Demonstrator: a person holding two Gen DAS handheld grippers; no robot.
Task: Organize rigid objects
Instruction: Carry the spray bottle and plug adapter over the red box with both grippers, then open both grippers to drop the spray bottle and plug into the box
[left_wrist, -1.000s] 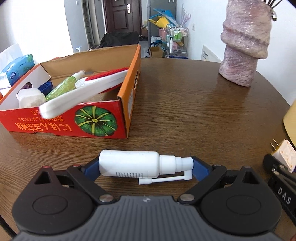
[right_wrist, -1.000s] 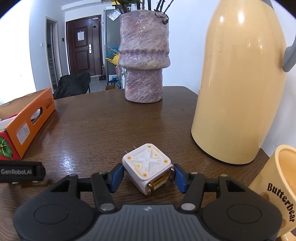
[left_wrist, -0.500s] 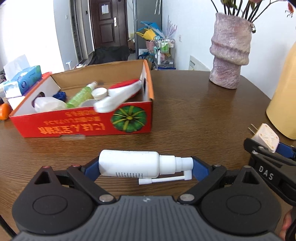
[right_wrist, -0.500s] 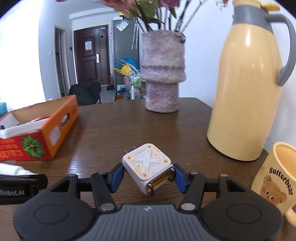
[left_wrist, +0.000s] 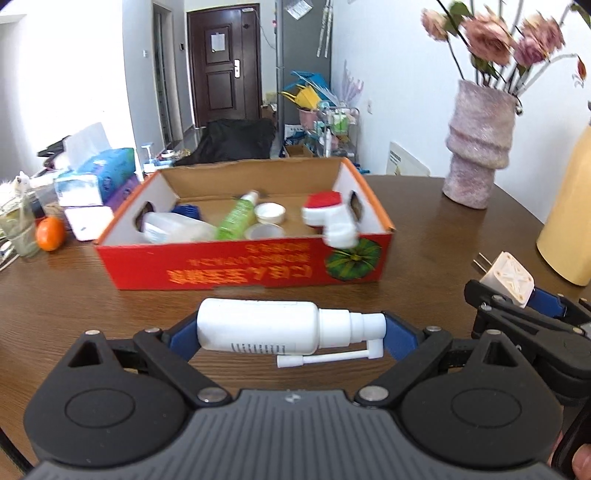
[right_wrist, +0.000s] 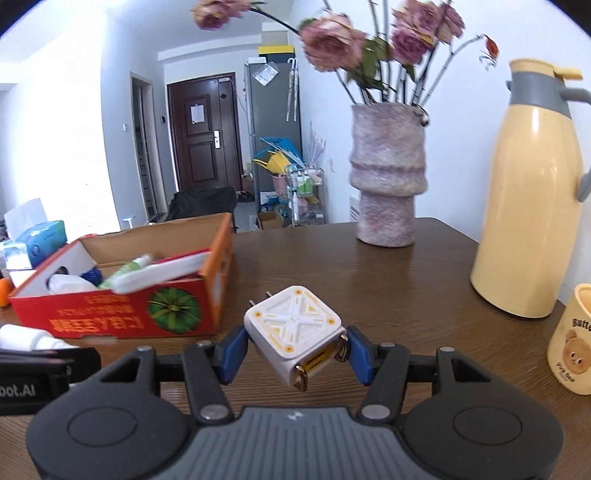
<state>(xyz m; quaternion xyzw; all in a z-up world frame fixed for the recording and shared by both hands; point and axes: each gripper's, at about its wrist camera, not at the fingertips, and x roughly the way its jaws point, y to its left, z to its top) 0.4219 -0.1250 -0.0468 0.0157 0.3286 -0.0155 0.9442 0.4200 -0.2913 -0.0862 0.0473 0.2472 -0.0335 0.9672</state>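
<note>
Over on the far left of the table (left_wrist: 424, 229) sit a tissue box (left_wrist: 98, 173) and an orange (left_wrist: 50, 233), well clear of the work. Next along is the red cardboard box (left_wrist: 243, 266), already holding a green bottle (left_wrist: 236, 219), small white lids and a long white brush (left_wrist: 332, 221) that leans over its near right rim.

Nearer than the box, the left gripper (left_wrist: 291, 332) has its pads clamped endwise on a white spray bottle (left_wrist: 273, 326), lying crosswise between them above the wood. I'd worry about that grip: pinched only at base and nozzle cap, the bottle could pivot or pop out, and its thin folded spout (left_wrist: 325, 357) might snag the box wall going in. The overhanging brush could also be knocked out.

To the right, the right gripper (right_wrist: 293, 350) is closed partway on a white plug adapter (right_wrist: 295, 332), held corner-down with prongs pointing away; tilted like that, it might twist loose. Both grippers point forward and slightly down, side by side, facing the box. Farther right stand the vase (right_wrist: 388, 195), thermos (right_wrist: 532, 206) and mug (right_wrist: 572, 339).
</note>
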